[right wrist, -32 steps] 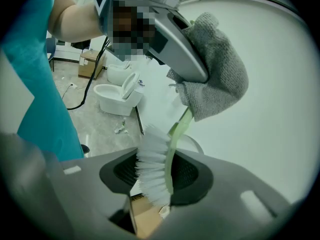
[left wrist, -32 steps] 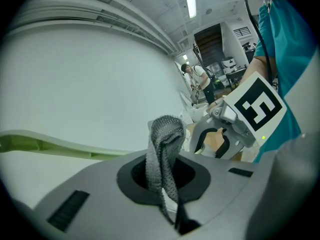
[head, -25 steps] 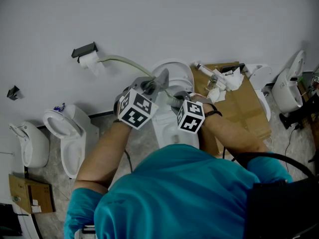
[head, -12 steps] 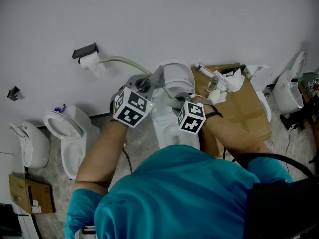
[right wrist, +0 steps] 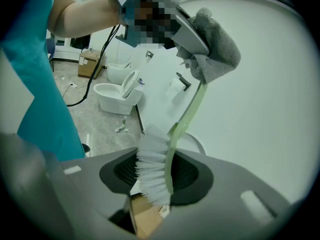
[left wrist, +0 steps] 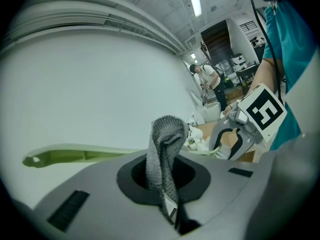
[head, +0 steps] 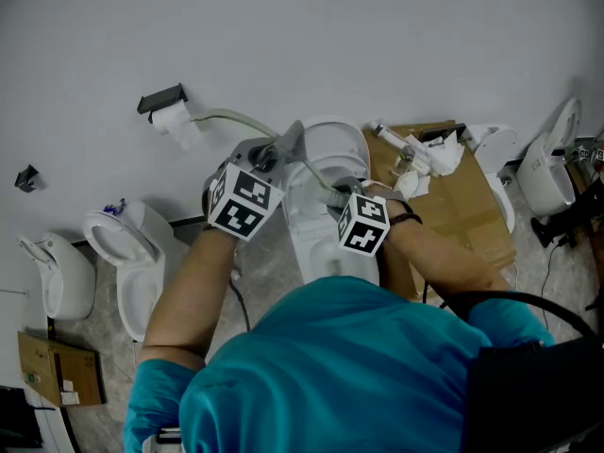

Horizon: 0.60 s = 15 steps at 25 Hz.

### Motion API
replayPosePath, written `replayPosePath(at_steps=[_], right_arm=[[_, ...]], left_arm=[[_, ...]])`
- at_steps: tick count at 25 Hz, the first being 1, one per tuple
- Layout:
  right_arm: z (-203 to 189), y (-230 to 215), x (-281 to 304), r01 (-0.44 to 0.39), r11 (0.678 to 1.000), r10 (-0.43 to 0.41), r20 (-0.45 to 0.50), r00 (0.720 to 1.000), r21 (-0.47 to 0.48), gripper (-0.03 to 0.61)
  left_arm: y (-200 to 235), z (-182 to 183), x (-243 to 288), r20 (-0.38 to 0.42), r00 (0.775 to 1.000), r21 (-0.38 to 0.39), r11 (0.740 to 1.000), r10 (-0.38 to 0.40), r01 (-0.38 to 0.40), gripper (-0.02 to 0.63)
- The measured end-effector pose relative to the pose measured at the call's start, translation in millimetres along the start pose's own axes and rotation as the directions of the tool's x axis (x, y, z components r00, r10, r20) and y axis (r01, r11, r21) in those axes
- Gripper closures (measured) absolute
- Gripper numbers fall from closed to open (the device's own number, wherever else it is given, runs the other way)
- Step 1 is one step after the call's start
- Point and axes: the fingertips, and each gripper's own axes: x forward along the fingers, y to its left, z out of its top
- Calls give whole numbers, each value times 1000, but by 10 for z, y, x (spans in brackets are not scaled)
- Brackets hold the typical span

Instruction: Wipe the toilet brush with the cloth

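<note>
The toilet brush has a pale green handle (head: 236, 117) and white bristles (right wrist: 152, 166). My right gripper (right wrist: 152, 196) is shut on the brush at its bristle end, low over a white toilet (head: 326, 239); it also shows in the head view (head: 336, 194) and the left gripper view (left wrist: 234, 140). My left gripper (left wrist: 170, 206) is shut on a grey knitted cloth (left wrist: 165, 149). That cloth (right wrist: 217, 49) is wrapped round the handle (right wrist: 187, 114) well above the bristles. In the head view the left gripper (head: 288, 144) sits up-left of the right one, with the handle's far end sticking out past it.
Two more white toilets (head: 127, 253) stand at the left, others (head: 552, 163) at the right. A cardboard sheet (head: 467, 196) with crumpled paper lies right of the middle toilet. A toilet-roll holder (head: 162, 100) hangs on the white wall. A person (left wrist: 207, 79) stands far off.
My left gripper has slid with the cloth to the left and a little up along the handle, away from the right gripper. The right gripper and the bristle end have stayed put.
</note>
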Motion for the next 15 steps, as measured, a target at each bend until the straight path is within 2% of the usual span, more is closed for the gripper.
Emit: replayPosePath(at_steps=[15], right_arm=[[-29,33,31,-5,1000,5,-11,1000,-5,426]], left_arm=[[283,-20,-117,9,998,-32,998,63,-63,592]])
